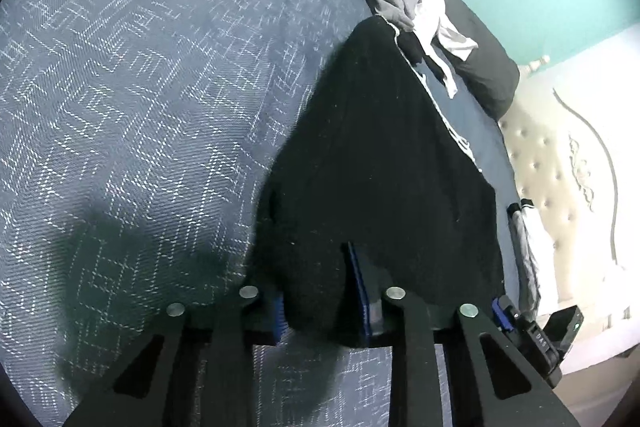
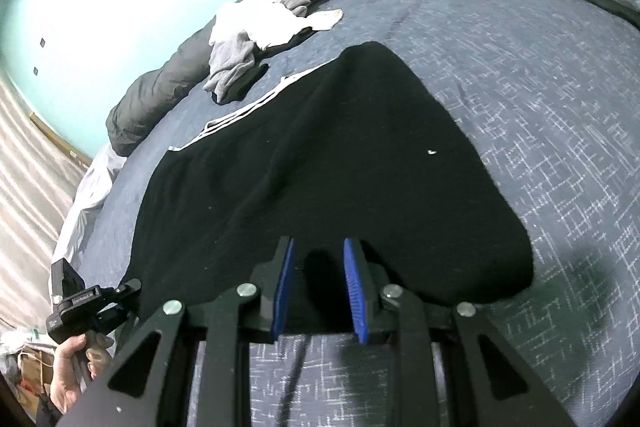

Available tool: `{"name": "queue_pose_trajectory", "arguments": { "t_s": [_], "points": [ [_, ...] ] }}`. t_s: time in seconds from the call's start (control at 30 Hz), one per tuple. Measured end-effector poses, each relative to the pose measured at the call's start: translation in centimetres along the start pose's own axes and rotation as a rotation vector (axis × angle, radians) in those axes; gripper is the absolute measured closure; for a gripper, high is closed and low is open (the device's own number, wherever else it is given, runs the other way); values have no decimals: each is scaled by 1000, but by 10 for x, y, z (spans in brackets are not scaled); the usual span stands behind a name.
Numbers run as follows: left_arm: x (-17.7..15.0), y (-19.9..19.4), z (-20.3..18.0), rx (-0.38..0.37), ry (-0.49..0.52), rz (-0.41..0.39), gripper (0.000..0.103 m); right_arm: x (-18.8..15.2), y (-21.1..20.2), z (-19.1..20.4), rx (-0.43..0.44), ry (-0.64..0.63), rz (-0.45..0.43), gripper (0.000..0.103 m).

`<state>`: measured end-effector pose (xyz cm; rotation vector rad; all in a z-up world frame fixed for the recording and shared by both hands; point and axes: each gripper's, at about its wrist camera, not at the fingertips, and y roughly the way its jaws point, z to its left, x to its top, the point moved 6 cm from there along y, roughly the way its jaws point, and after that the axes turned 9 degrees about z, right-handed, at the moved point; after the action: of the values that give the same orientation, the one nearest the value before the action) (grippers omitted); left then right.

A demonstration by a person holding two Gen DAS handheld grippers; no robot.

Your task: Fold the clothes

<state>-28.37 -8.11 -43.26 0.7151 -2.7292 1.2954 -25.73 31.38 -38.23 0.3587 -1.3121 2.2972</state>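
**Both grippers on the near edge of the black garment**

While the black garment (image 2: 320, 155) lay spread on the bed's blue patterned cover (image 1: 120, 87), each gripper had taken a corner of its near edge, which I judge was the hold needed to lift that edge and carry it over for a fold. At 6 o'clock in the left wrist view, the left gripper (image 1: 320, 291) had its fingers clamped on a bunched fold of black cloth. At 6 o'clock in the right wrist view, the right gripper (image 2: 318, 287) likewise had cloth gathered between its blue pads, and appeared to pinch it. The person's hand (image 2: 76, 367) held the left tool at 8 o'clock. White side stripes (image 2: 256, 107) ran toward 10 o'clock. A heap of grey and white clothes (image 2: 256, 35) waited at 11 o'clock, near the dark duvet (image 2: 168, 83), probably unfolded work kept out of the way.
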Motion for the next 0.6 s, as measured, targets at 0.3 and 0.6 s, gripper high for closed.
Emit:
{"name": "queue_pose_trajectory", "arguments": {
  "t_s": [0.3, 0.6],
  "points": [
    [2, 1, -10, -19, 19, -9, 80, 1, -4, -7, 1, 21, -9, 78],
    [3, 13, -7, -32, 1, 15, 72, 3, -4, -10, -1, 28, -15, 78]
  ]
}}
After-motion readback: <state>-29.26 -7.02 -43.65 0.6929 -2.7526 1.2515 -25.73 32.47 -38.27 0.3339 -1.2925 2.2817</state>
